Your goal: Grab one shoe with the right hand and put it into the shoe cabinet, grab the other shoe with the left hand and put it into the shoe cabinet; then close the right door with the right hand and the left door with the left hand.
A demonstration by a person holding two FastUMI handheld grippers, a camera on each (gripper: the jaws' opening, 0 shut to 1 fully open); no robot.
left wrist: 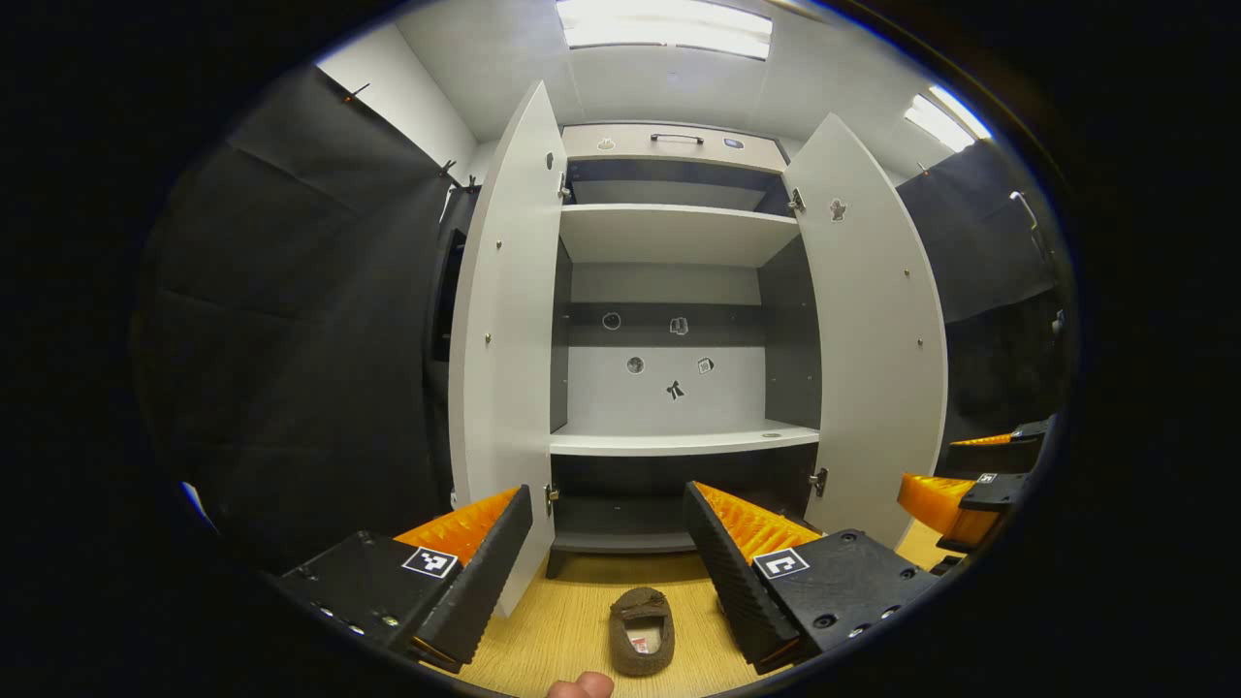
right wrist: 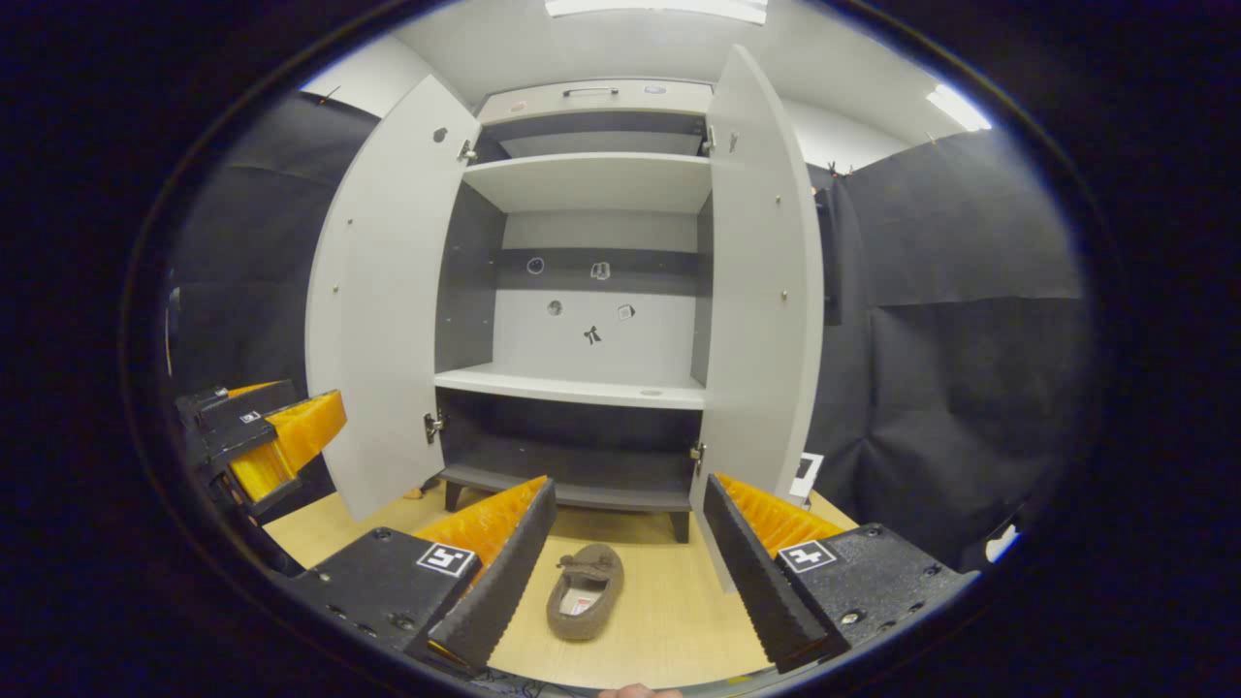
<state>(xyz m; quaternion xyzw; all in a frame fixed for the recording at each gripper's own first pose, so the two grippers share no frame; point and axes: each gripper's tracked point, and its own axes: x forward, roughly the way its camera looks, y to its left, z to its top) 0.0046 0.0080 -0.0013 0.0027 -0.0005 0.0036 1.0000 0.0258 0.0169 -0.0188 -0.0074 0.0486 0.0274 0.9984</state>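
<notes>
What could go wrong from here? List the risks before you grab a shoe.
1. The shoe lies flat on the floor; the open right gripper may scrape the floor or pinch only its soft rim, so it could slip.
2. Both doors stand open beside the path; a gripper could knock one.
3. The left gripper hovers close, so they may collide.

You've got a white shoe cabinet with dark grey inner walls and a dark band across its pale back panel. Both doors are plain white. The shoe is brownish-grey, with a white-and-red label inside, on a light wood-grain floor.
</notes>
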